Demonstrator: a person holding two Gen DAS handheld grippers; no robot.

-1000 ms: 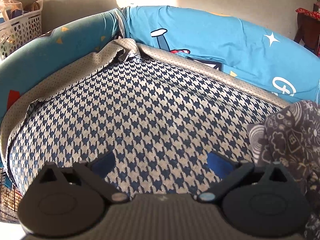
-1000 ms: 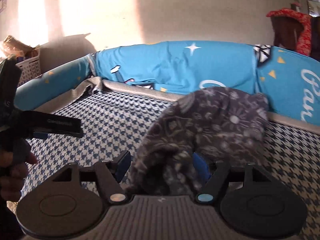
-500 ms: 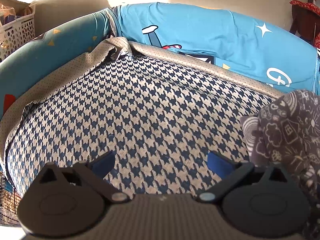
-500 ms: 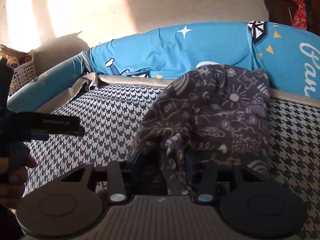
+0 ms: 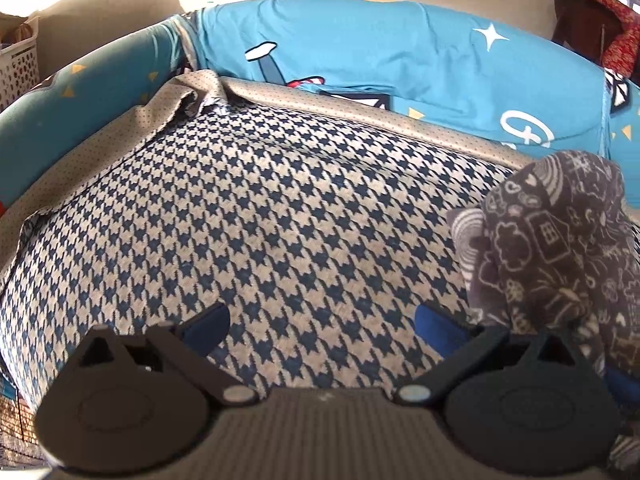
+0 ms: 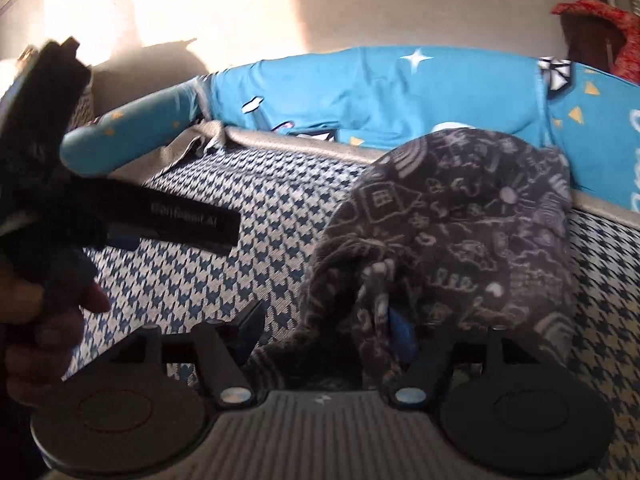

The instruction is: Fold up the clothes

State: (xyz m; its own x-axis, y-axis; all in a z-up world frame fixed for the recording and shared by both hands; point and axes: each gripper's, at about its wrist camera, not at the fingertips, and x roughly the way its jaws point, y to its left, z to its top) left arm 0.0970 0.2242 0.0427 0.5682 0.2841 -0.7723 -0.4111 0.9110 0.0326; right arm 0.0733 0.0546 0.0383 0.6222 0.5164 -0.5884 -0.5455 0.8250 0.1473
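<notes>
Your right gripper (image 6: 324, 330) is opening with the dark patterned garment (image 6: 452, 232) bunched between its jaws, while your left gripper (image 5: 322, 320) hovers wide open and empty above the houndstooth cover (image 5: 260, 208).

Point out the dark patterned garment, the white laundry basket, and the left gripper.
dark patterned garment (image 6: 460, 216): right wrist view, top of the bunched heap.
white laundry basket (image 5: 18, 68): left wrist view, perforated side wall.
left gripper (image 5: 320, 322): left wrist view, midway between the fingers.
</notes>
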